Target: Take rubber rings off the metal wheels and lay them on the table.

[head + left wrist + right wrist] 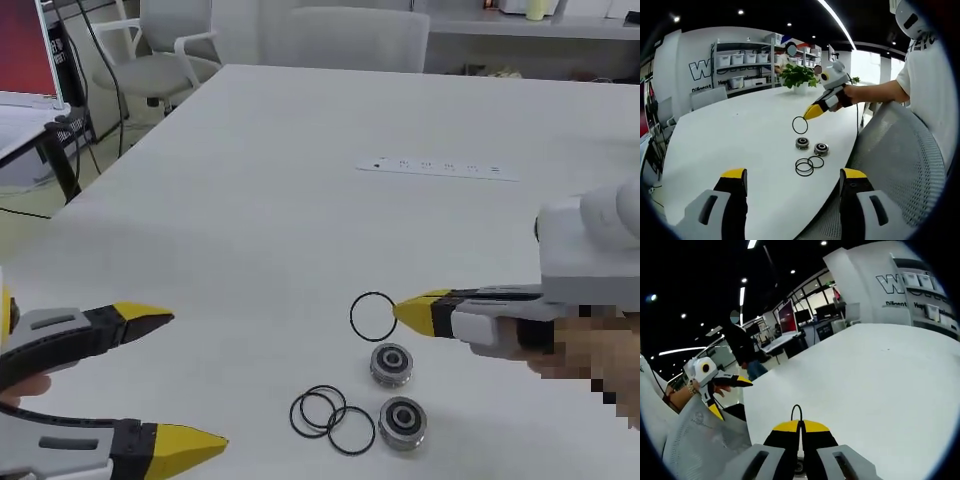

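Beside the metal wheels, right gripper pinches a freed rubber ring, left gripper gapes idle; next, probably: lay it down.

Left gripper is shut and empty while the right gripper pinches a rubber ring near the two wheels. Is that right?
No. The left gripper is open, jaws wide apart and empty, as the left gripper view shows. The right gripper does pinch a rubber ring near the two wheels.
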